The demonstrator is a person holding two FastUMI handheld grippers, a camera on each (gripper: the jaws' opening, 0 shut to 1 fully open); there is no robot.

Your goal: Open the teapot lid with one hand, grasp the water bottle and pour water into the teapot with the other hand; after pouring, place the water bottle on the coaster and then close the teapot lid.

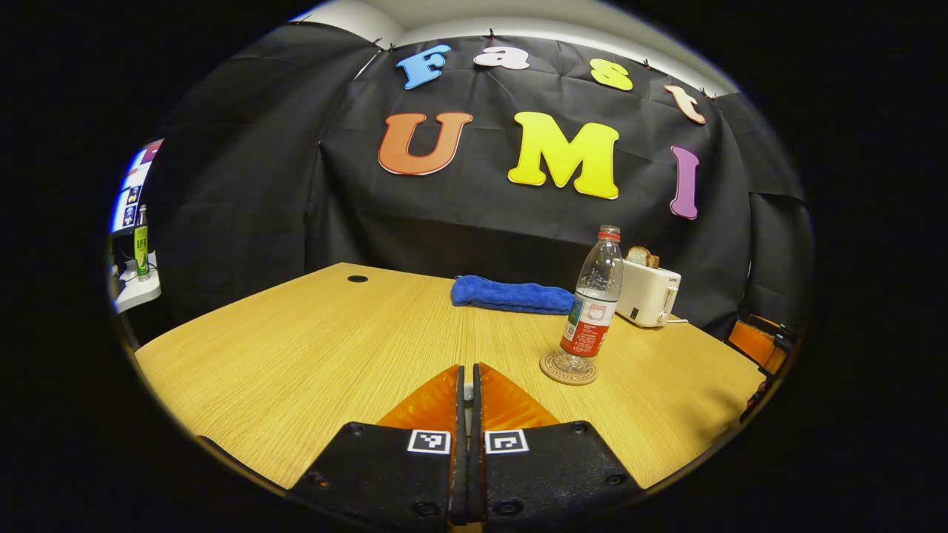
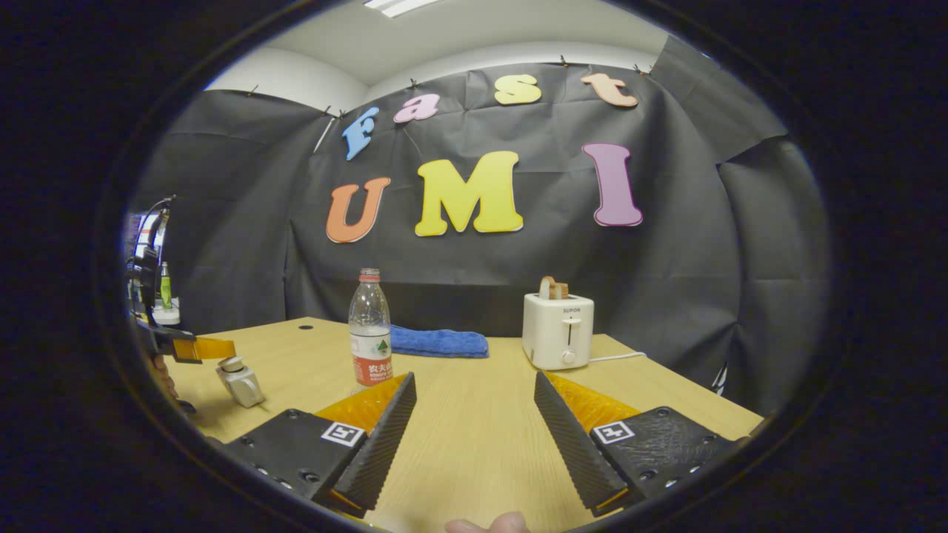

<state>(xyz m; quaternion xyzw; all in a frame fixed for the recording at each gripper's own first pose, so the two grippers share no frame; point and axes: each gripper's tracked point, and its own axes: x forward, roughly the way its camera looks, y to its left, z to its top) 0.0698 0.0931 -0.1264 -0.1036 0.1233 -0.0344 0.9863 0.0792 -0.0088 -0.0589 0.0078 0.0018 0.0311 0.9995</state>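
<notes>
Standing at the table's (image 1: 296,348) far side, a toaster (image 2: 557,331) with bread and a folded blue towel (image 1: 511,295) sit behind the bottle (image 1: 592,303). That bottle, clear with a red label and cap, stands upright on the coaster (image 1: 568,368). Left gripper (image 1: 466,396) fingers are pressed together on something small I cannot make out; right gripper (image 2: 474,414) fingers are spread wide, holding nothing.

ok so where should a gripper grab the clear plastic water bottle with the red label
Grip the clear plastic water bottle around its labelled middle, coming in level from the near table edge. It stands upright on the round cork coaster, and the open right gripper already faces it.
</notes>
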